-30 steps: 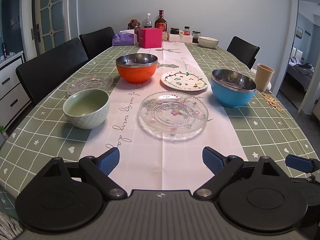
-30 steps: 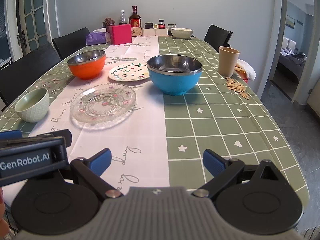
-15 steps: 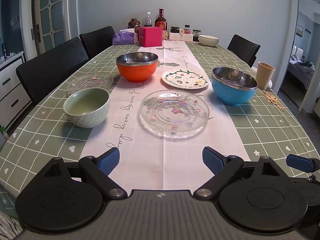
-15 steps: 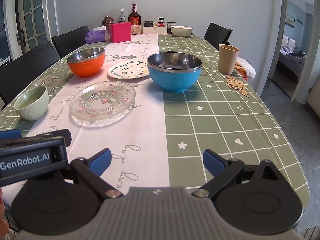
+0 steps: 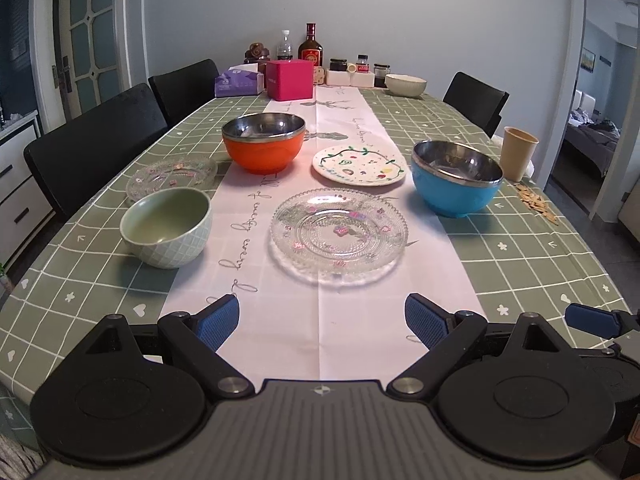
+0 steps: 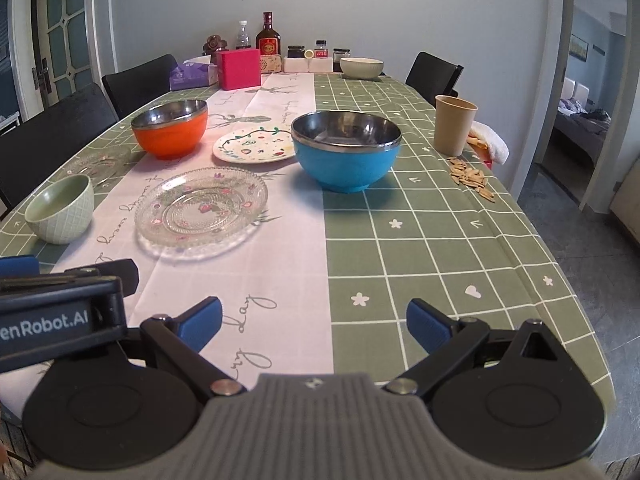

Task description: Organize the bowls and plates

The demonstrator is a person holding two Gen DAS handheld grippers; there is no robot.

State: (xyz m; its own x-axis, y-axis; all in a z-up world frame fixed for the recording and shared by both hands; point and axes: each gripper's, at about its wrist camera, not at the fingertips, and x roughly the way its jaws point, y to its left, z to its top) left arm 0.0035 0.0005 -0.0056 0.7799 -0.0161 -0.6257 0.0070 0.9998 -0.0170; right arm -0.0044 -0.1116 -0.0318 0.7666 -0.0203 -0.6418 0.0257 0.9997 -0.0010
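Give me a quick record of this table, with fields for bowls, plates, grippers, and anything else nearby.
bowls: orange bowl, blue bowl, green bowl, all upright, apart
plates: large glass plate, small glass plate, painted plate
grippers: left gripper open; right gripper open; both empty
other: tan cup, seeds

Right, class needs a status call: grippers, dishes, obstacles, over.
Left hand-held gripper open, empty. Right hand-held gripper open, empty. Clear glass plate nearest, untouched; blue bowl and green bowl unstacked. Nothing blocking the approach.
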